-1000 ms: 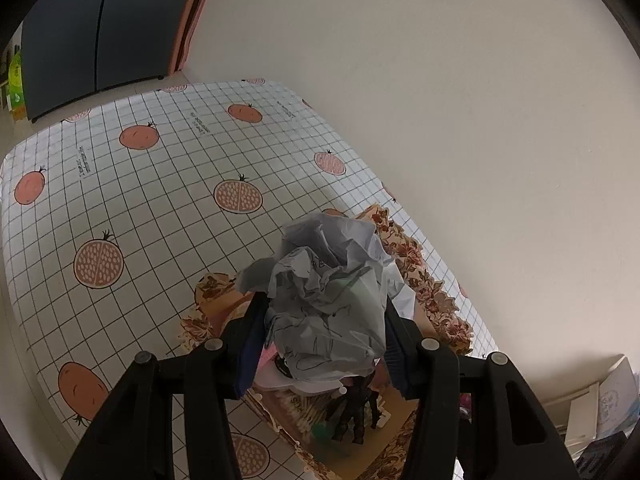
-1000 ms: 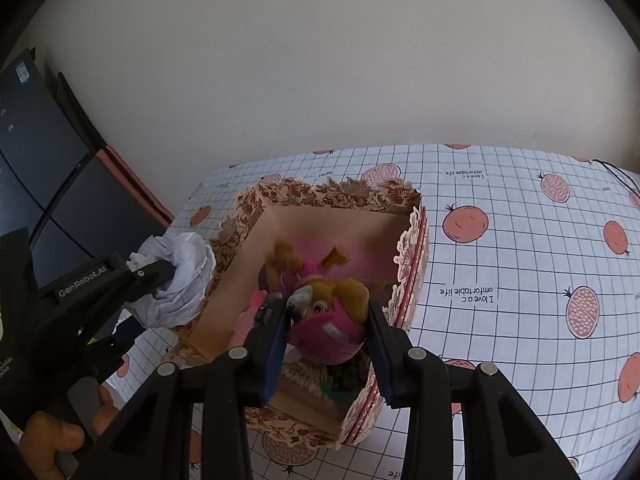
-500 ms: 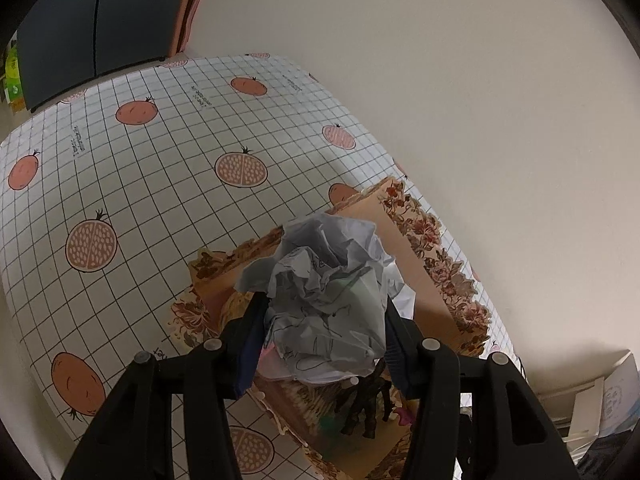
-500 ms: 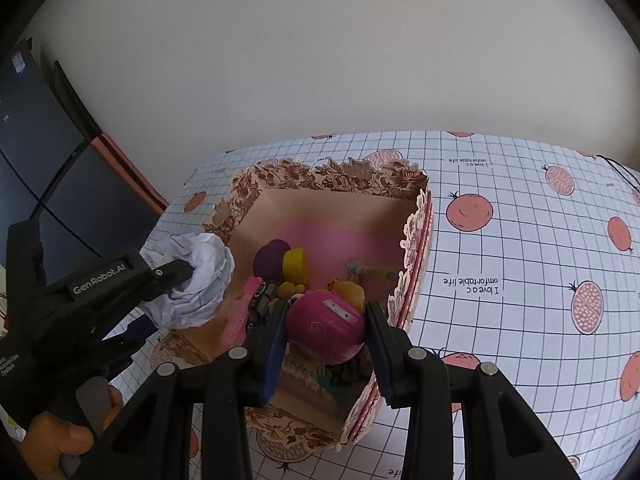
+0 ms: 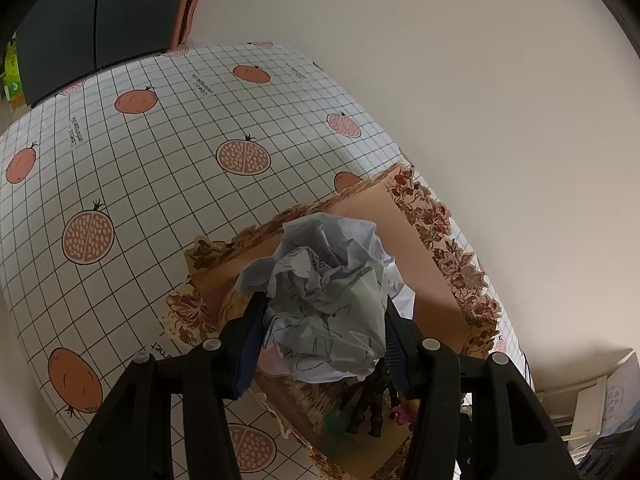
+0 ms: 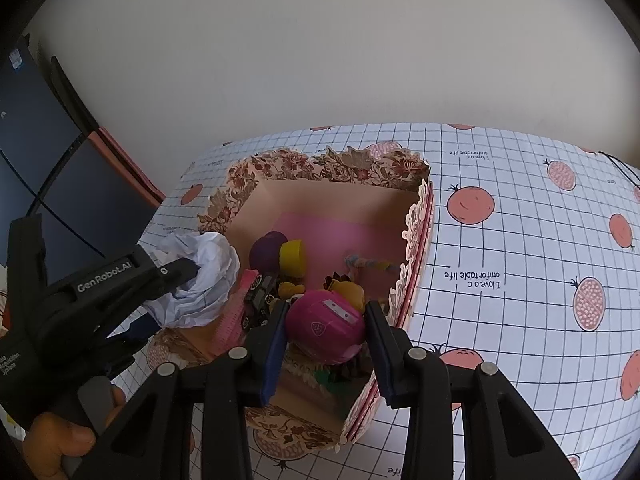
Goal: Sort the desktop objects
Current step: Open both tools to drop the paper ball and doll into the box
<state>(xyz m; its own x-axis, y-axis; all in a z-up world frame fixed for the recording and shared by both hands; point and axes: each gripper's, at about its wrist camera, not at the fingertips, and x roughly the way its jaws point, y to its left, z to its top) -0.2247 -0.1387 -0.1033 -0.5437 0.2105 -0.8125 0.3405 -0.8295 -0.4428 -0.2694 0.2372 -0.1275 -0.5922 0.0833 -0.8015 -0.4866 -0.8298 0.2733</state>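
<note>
2 grippers (image 5: 324, 328) (image 6: 326, 322) now hang lower over box (image 6: 416, 216).

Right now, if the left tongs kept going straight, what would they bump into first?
Probably the box's inside: the left tongs, clamping the crumpled paper, point down over its edge. Depth is unclear.

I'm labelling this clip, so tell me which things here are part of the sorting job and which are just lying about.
Part of the job:
crumpled paper in left gripper
pink toy in right gripper
floral box
purple ball
toy car

Lying about:
tablecloth
dark cabinet
</note>
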